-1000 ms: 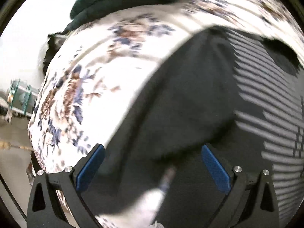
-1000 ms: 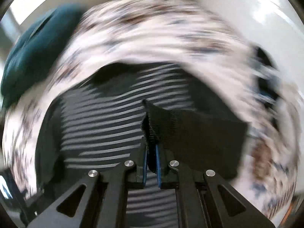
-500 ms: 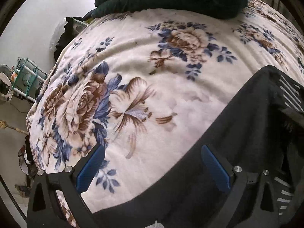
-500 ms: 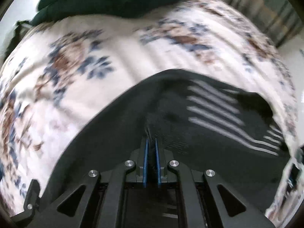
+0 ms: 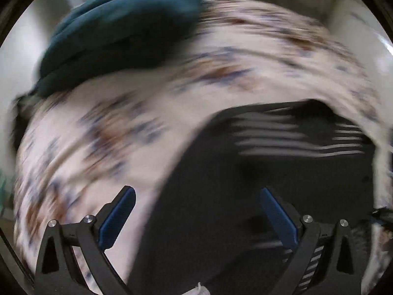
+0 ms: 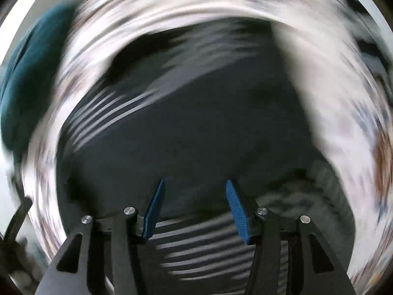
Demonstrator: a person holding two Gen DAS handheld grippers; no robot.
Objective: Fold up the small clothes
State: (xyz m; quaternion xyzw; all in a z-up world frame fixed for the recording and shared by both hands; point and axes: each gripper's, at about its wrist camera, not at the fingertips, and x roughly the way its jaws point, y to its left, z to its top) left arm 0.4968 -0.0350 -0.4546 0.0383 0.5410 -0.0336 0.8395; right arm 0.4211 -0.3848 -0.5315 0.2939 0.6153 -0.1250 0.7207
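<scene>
A black garment with white stripes [image 5: 282, 162] lies spread on the floral bedspread [image 5: 127, 132]. It also fills the middle of the right wrist view [image 6: 196, 123]. My left gripper [image 5: 196, 211] is open and empty above the garment's left edge. My right gripper [image 6: 194, 204] is open above the garment, with nothing between its blue pads. Both views are blurred by motion.
A dark teal folded blanket [image 5: 122, 32] lies at the far end of the bed, and shows at the left edge of the right wrist view [image 6: 22, 78]. Pale walls lie beyond the bed.
My right gripper was shut on the garment's edge and has let go, now open. Both cameras have swung; the left gripper stays open.
</scene>
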